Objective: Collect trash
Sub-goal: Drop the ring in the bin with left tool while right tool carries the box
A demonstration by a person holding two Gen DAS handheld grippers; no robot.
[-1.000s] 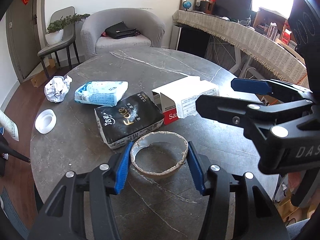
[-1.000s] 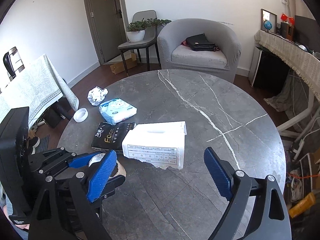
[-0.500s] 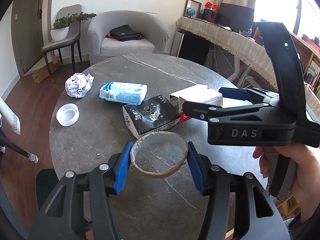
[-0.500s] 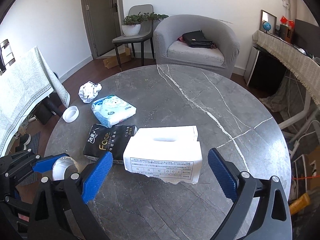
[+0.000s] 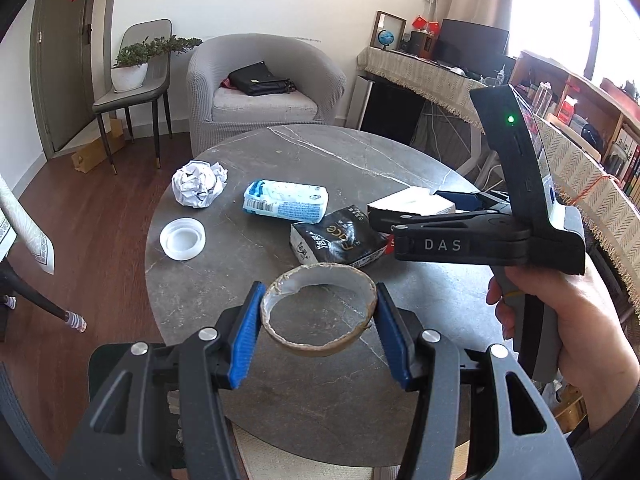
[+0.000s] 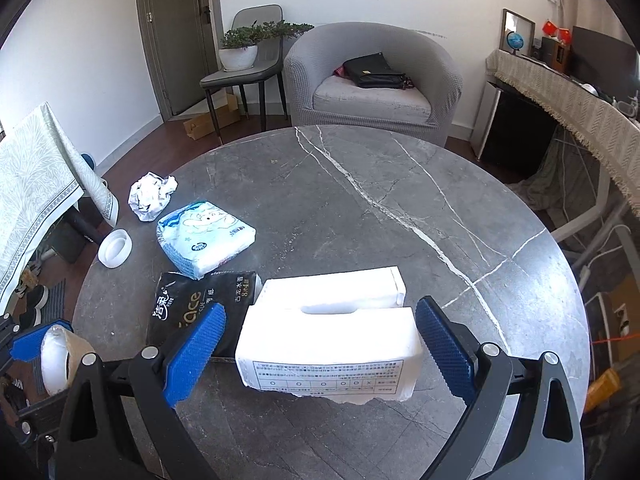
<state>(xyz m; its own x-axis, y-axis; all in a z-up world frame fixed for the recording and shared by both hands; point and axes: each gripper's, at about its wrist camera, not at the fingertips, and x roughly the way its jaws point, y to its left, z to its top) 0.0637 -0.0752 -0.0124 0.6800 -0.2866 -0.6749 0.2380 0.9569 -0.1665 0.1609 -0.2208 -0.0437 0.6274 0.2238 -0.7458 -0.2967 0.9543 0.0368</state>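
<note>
Left gripper [image 5: 318,316]: clamped on the cardboard tape ring [image 5: 319,310] (lifted off the table).
Right gripper [image 6: 320,350]: jaws wide apart, straddling the white tissue box [image 6: 330,344], not pressing it.

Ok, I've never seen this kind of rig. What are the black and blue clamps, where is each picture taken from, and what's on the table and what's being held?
There is no robot here. A person holds a hand-operated gripper in each hand, and a camera on each looks forward along its two blue-padded fingers.

The left wrist view shows the left gripper closed on an empty tape ring, lifted clear of the table. The right gripper, with the hand holding it, shows at the right side of that view.

In the right wrist view the right gripper is open, its fingers on either side of a torn white tissue box without touching it.

Also on the round grey table: a black tissue pack, a blue tissue pack, a crumpled paper ball and a white lid.
</note>
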